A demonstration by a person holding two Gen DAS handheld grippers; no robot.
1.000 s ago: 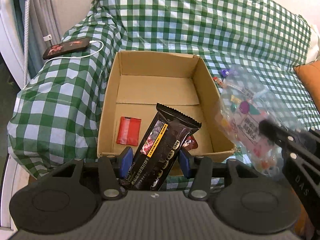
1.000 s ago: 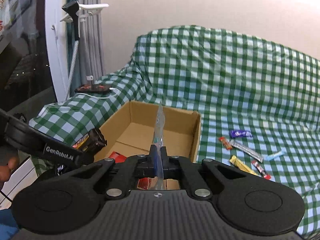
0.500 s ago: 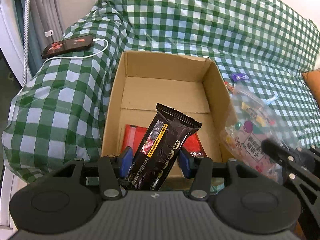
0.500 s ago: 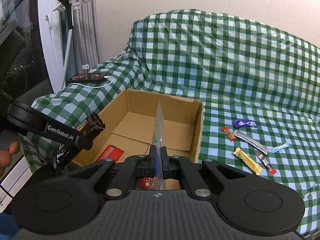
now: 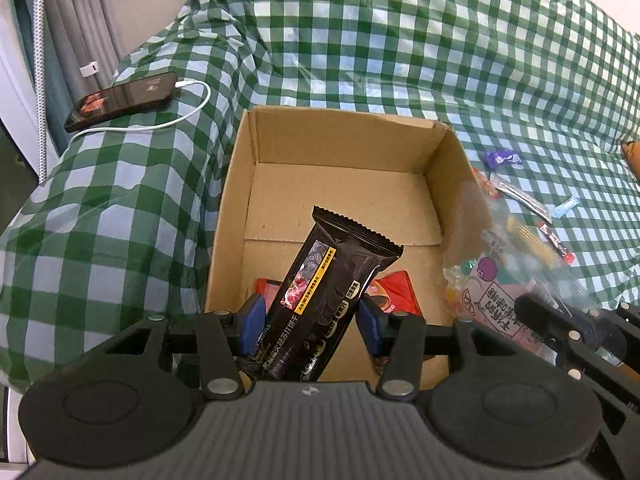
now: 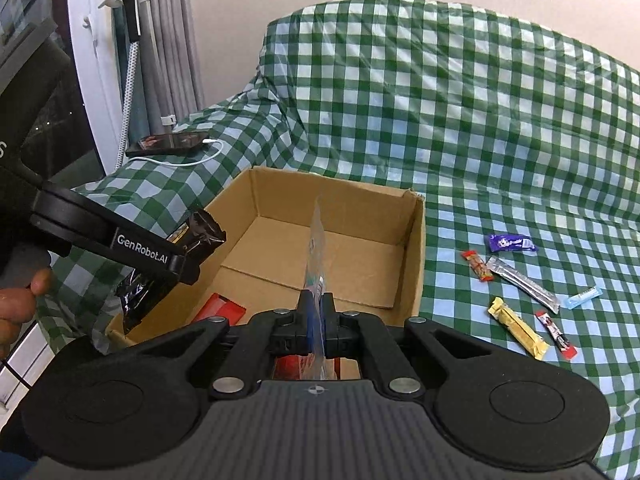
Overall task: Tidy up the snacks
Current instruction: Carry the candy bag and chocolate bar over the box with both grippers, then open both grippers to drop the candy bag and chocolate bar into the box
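An open cardboard box (image 5: 340, 128) (image 6: 414, 264) sits on a green checked cloth. My left gripper (image 5: 312, 320) is shut on a black snack packet (image 5: 324, 304) (image 6: 188, 236), held over the box's near end. Red packets (image 5: 394, 292) (image 6: 222, 308) lie on the box floor under it. My right gripper (image 6: 316, 312) is shut on the edge of a clear bag of candy (image 5: 500, 280) (image 6: 316, 248), which hangs edge-on above the box's near right side. Several small snacks, among them a purple one (image 6: 510, 242) and a yellow bar (image 6: 516, 327), lie on the cloth right of the box.
A phone (image 5: 120, 100) (image 6: 172, 143) on a white charging cable rests on the covered armrest left of the box. A person's hand (image 6: 20, 308) holds the left gripper's handle. An orange cushion (image 5: 632, 156) shows at the right edge. Curtains and a white frame stand at the left.
Both grippers have moved toward and down over the box, each with its packet; the box now looks larger and more of the red packets shows under the black packet.
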